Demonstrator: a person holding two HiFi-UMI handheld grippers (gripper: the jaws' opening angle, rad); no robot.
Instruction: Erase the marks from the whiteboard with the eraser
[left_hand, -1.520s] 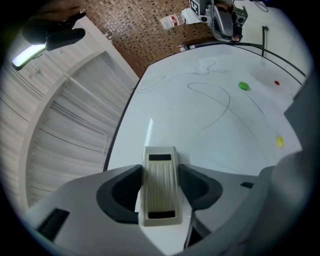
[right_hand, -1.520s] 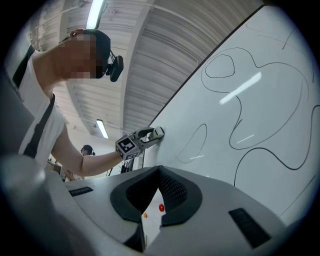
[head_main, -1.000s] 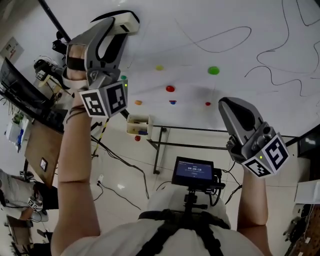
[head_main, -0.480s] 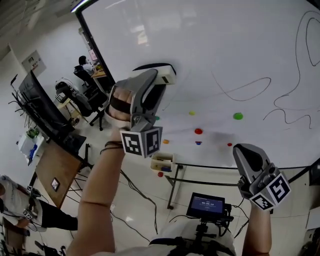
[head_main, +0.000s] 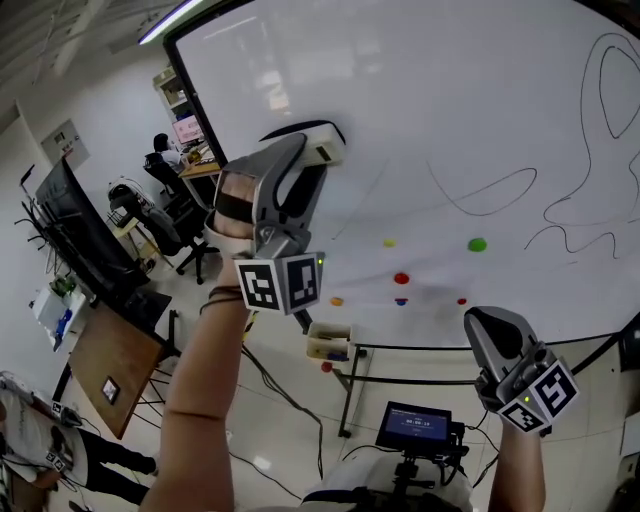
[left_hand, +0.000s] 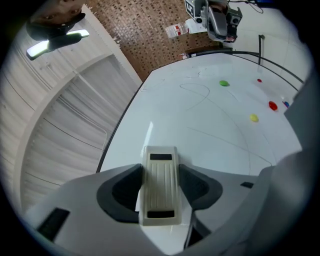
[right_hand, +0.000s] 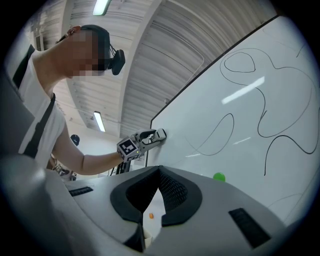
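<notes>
Head view: cream ribbed plastic eraser (head_main: 320, 149) was seen clamped in left gripper (left_hand: 160, 192) and set against upper left of glossy white whiteboard (head_main: 470, 110). Right gripper (right_hand: 159, 176) was held low, jaws closed on nothing. Step judged: wiping just starting. Black pen curves (head_main: 487, 192) lay unerased, well right of eraser. Rightward sweep, pad flat, called for next. Counted: one eraser, two grippers, six coloured round magnets (head_main: 477, 244), at least three black marks.

a light strip (head_main: 175, 15) is glowing on the ceiling. the pale floor (head_main: 270, 440) is shining. at the left, a dark monitor (head_main: 70, 220) is standing above a wooden tabletop (head_main: 105, 365), with black office chairs (head_main: 165, 215) sitting farther back.
</notes>
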